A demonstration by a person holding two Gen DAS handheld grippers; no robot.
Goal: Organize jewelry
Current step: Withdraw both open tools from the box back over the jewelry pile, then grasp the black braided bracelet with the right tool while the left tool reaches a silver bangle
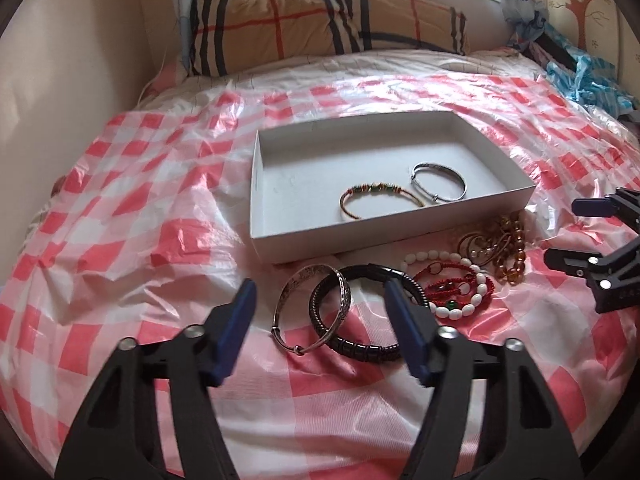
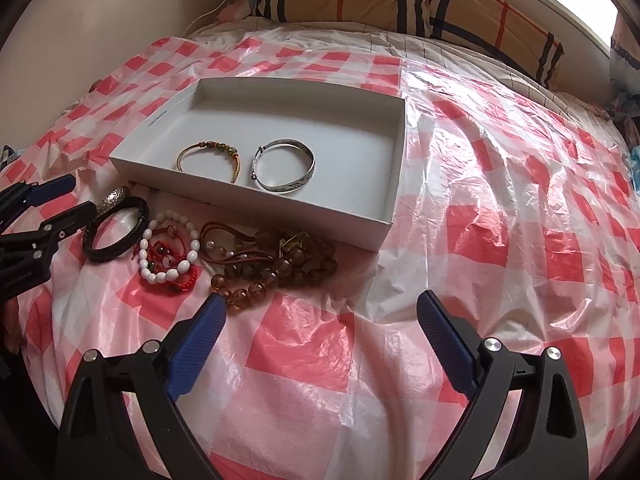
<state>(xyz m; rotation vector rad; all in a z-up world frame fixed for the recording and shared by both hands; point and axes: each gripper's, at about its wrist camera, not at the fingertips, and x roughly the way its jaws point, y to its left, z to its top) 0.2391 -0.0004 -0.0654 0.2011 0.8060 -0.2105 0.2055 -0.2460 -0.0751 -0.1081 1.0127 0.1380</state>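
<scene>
Bed covered with a crinkled, glossy plastic sheet [image 1: 160, 208] in red-and-white checks. A shallow white cardboard box [image 1: 320, 236] sat on it, rectangular, with low walls. Inside lay a thin corded bracelet [image 1: 380, 196] with green and red beads and, just beside it, a smooth silver bangle [image 1: 440, 182].

Loose jewelry lay in front of the box: an engraved silver bangle [image 1: 316, 304] overlapping a black ribbed bracelet [image 1: 368, 312]; beside these a string of oval white beads [image 1: 460, 284] tangled with red knotted cord [image 1: 448, 280]; further along, round amber beads [image 1: 510, 256], translucent, heaped with brown cords.

Left gripper [image 1: 320, 300] was over the silver bangle and black bracelet, its blue ridged pads either side of them, jaws apart, not pressing. Right gripper [image 2: 320, 312] stood wide, nothing between the pads, over bare sheet near the amber beads.

A plaid pillow [image 1: 320, 20] lay at the head.
</scene>
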